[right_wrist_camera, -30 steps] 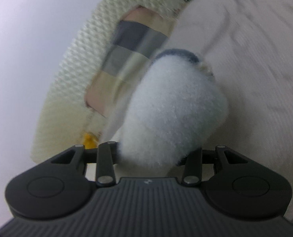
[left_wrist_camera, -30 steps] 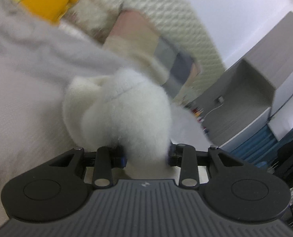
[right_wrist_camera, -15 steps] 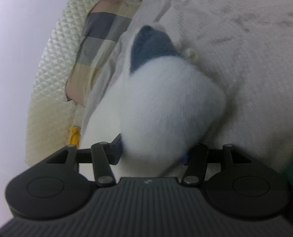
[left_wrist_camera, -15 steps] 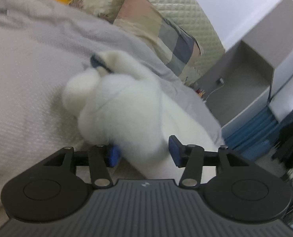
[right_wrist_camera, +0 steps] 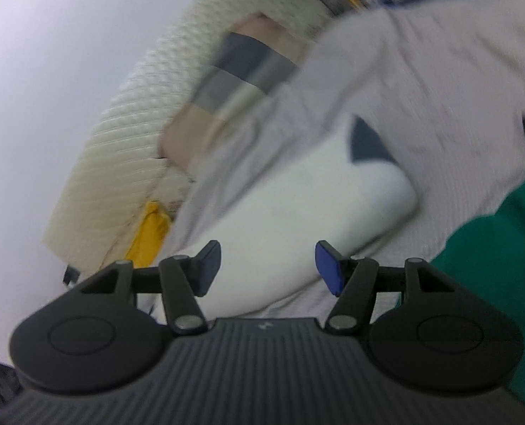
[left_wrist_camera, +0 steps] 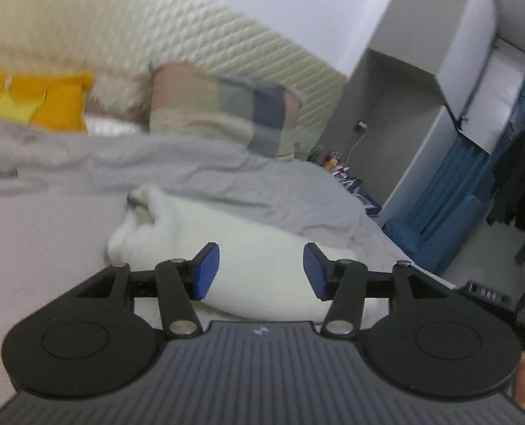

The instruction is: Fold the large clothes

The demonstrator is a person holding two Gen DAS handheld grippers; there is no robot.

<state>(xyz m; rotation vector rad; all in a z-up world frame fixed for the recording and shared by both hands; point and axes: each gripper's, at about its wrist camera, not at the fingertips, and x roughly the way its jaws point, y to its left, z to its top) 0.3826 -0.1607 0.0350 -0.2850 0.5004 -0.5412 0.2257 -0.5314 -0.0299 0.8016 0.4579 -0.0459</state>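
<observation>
Both claws are empty right now: left gripper has its blue pads spread wide w/ nothing between them, and right gripper is the same, jaws apart and clear of cloth. The white fleece garment lies on the bed as a thick, rounded bundle, just ahead of both grippers, roughly mid-bed, w/ a dark blue patch (collar or lining, can't tell) showing at its far end toward the headboard. Plaid pillow and a yellow cushion sit at the head edge; something green is at the near right edge in the right view, blurry, not sure what. Progress, as a judgement: garment looks already doubled over into a compact shape and set down, so the main folds seem done. What's prob left is neatening, maybe one more fold, or moving on to another piece.
</observation>
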